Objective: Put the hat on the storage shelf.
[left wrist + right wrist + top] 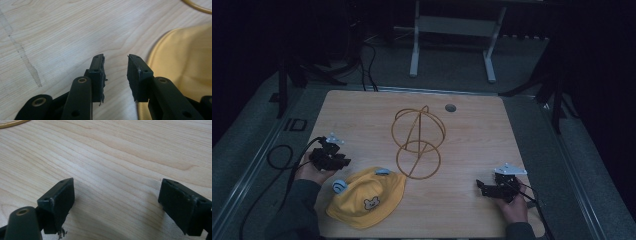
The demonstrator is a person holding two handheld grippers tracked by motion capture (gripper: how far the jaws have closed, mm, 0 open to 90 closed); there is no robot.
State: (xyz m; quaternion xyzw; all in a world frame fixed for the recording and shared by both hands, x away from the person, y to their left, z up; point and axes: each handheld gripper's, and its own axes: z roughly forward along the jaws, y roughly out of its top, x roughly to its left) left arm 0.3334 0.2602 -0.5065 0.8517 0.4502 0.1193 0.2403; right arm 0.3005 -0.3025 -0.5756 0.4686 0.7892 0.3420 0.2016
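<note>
A yellow cap (362, 197) with a small bear patch lies at the front of the wooden table (472, 135), left of centre. My left gripper (341, 161) sits just to the upper left of it. In the left gripper view its jaws (115, 59) stand apart over bare wood with nothing between them, and the cap's yellow fabric (185, 65) lies just right of the right jaw. My right gripper (481, 186) rests low at the front right. In the right gripper view its jaws (117, 182) are spread wide over bare wood, holding nothing.
A gold wire stand (418, 142) made of rings stands at the table's middle; parts of its wire show as a gold wire (197, 6) and a gold wire (12, 123). A small round hole (450, 107) is at the back. Cables trail off the left edge.
</note>
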